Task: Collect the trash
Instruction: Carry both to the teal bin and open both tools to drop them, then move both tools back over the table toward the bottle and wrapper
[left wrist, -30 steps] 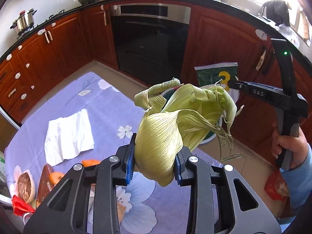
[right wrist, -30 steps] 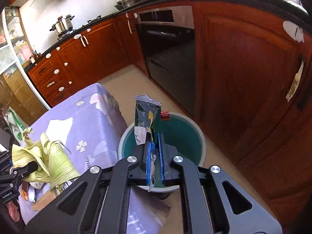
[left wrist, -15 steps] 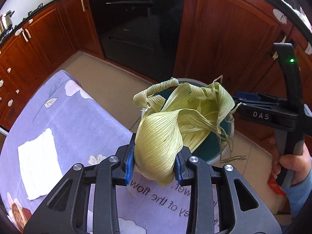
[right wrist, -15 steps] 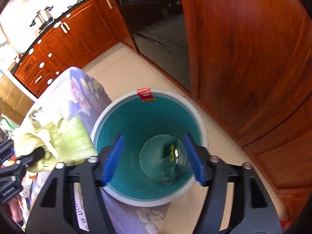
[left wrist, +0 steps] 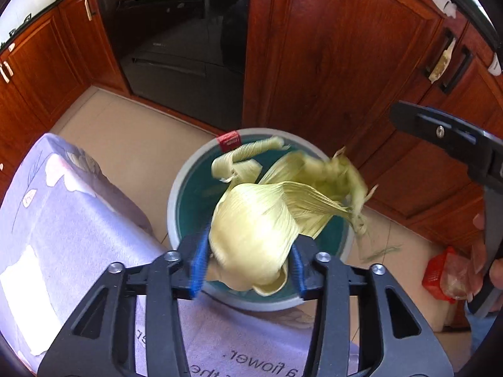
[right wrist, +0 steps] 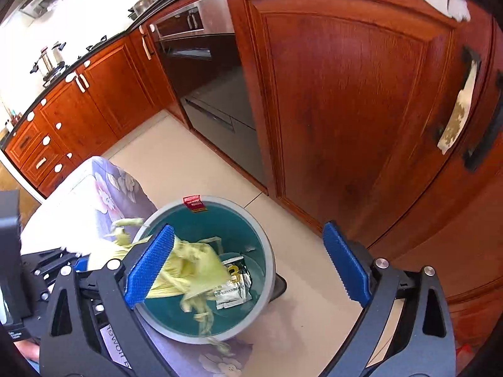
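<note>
A pale green corn husk (left wrist: 257, 229) hangs over the round teal bin (left wrist: 176, 194) that stands on the floor by the table. It sits between the blue pads of my left gripper (left wrist: 248, 245), whose jaws are opening. The husk's far leaves are blurred as it slips down. My right gripper (right wrist: 248, 229) is opening wide above the same bin (right wrist: 270, 251) with nothing between its pads. A green and silver wrapper (right wrist: 232, 286) lies on the bin's bottom, and the blurred husk (right wrist: 188, 273) drops in beside it. The right gripper (left wrist: 446, 138) also shows at the right of the left wrist view.
The table, under a purple flowered cloth (left wrist: 78, 220), touches the bin's near side and carries a white napkin (left wrist: 19, 292). Red-brown cabinets (left wrist: 330, 62) and a black oven (left wrist: 176, 47) stand close behind. A red bag (left wrist: 440, 276) lies on the tiled floor at right.
The right gripper let go of the wrapper, which fell into the bin, and its jaws spread wide. The left gripper carried the husk from over the table to over the bin and widened.
</note>
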Demonstrator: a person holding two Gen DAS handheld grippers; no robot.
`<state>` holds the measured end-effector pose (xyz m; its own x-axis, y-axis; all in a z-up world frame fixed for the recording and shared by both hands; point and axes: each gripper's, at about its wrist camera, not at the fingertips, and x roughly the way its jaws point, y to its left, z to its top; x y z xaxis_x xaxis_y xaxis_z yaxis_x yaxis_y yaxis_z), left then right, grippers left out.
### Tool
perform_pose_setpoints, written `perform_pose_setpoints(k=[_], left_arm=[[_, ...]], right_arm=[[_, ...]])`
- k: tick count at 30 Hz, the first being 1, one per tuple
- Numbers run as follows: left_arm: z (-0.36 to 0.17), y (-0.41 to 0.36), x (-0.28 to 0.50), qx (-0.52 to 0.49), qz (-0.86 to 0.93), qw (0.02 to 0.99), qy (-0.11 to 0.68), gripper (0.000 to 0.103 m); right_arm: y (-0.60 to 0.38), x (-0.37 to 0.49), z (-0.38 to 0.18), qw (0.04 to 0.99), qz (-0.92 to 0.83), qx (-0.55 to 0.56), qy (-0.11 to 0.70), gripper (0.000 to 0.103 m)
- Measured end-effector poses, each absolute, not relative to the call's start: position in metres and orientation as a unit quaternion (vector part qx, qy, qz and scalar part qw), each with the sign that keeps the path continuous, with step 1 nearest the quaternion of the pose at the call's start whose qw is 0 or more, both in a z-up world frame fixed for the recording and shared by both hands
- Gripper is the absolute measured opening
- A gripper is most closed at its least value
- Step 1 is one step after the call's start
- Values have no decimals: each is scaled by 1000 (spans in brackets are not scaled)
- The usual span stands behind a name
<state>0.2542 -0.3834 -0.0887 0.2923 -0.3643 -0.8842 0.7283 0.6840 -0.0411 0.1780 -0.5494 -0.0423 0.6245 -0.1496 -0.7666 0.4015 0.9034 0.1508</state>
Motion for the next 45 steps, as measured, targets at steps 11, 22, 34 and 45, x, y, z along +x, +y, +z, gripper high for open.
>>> perform_pose_setpoints(k=[11, 22, 34, 45], left_arm=[[-59, -360, 247, 164, -322, 812, 457, 93], [-34, -325, 224, 152, -313, 825, 444, 99], [-9, -248, 180, 139, -277, 850, 426, 99], [11, -125, 132, 113, -191, 882, 415, 99]], right_arm=[[-537, 180, -39, 883, -137, 163, 419, 92], [-502, 175, -31, 880, -113, 144, 438, 92], [-430, 158, -14, 888, -61, 113, 442, 92], [-311, 152, 3, 890, 49, 51, 450, 92]])
